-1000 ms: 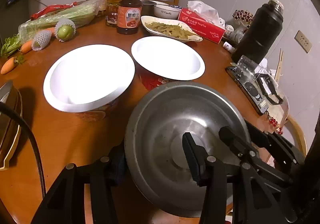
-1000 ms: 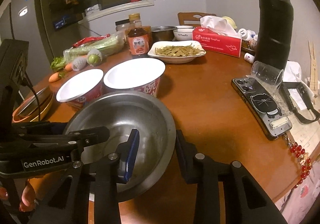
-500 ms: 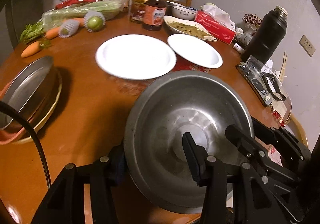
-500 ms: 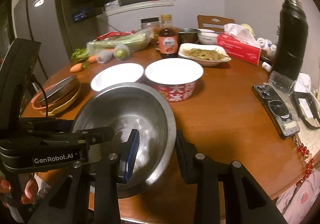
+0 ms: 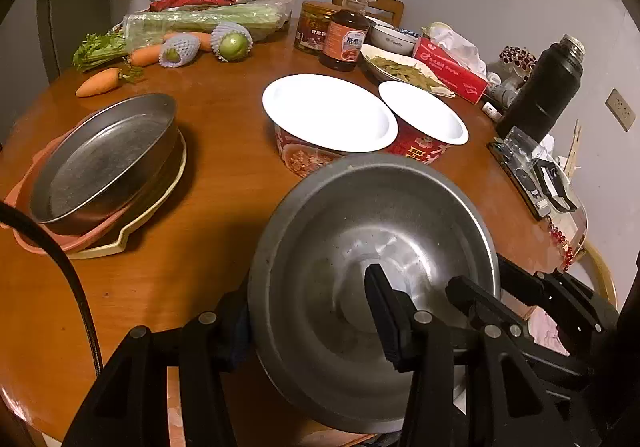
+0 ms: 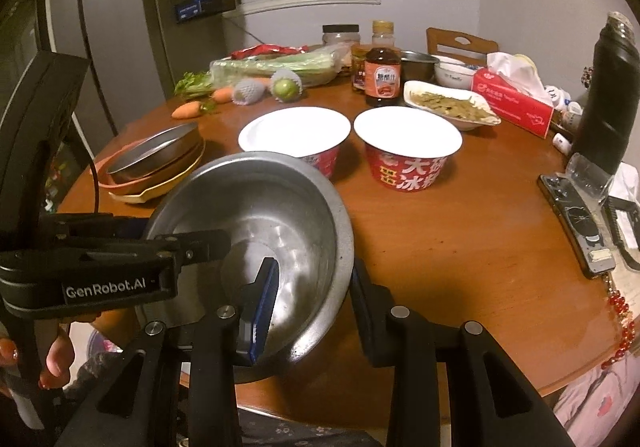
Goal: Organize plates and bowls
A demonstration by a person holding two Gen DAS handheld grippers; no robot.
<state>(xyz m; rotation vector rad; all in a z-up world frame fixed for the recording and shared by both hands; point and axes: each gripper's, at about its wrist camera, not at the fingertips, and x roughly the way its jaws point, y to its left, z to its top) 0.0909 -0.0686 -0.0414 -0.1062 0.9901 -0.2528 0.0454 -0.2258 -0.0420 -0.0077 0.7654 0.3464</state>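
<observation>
Steel bowl (image 5: 372, 287) held by both grippers above the tabletop (image 5: 208, 151) edge.
Left gripper (image 5: 312, 327) and right gripper (image 6: 312, 287) each have jaws clamped on opposite rims; the bowl's underside is hidden.

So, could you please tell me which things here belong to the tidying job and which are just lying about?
Job:
steel bowl, gripped by left gripper and right gripper
dish stack
two paper bowls

Lying about:
carrot
sauce bottle
tissue box
flask
phone

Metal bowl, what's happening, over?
Both grippers, left and right, clamp the steel bowl rim. Held above the table. Nothing blocking.
</observation>
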